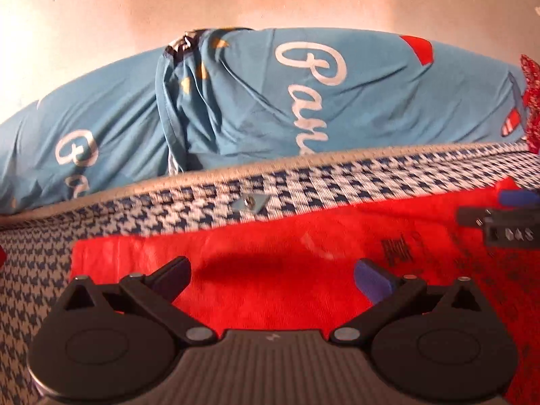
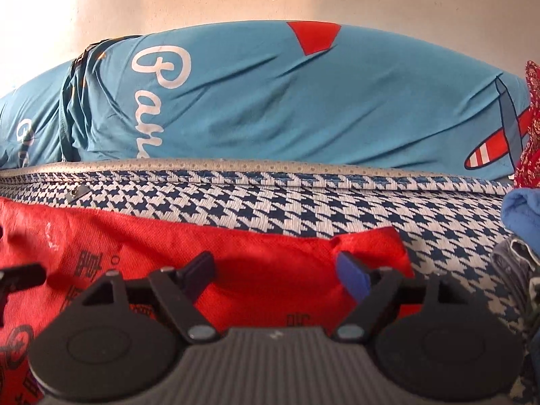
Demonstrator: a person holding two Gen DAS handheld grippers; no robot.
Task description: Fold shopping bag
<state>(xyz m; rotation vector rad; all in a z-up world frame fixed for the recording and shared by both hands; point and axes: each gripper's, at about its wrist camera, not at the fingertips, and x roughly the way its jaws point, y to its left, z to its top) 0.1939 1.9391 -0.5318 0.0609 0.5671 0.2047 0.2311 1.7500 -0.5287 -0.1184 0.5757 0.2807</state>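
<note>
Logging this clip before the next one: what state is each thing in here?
Red non-woven shopping bag: lying flat on the houndstooth mat, ungripped.
Left gripper: open, over the bag.
Right gripper: open, at the bag's right corner.
Blue printed pillows: lying along the wall.
Blue-and-white houndstooth mat: spread flat.

Home, looks like a bedroom. The work surface is a bed: mattress [image 2: 303,202] in blue-and-white houndstooth fabric with a grey piped edge [image 2: 270,165] running along its far side. Beyond that edge lie two pillows [image 1: 371,101] in blue printed cases, white script lettering and a red-striped cartoon plane on them, leaning against a plain pale plaster wall [image 1: 270,0]. At the right edge of the bed is loose clothing: a red patterned cloth [image 2: 530,128], a blue garment [image 2: 521,212], something grey [image 2: 513,263] below it. Warm indoor light, no industrial fixtures visible.
</note>
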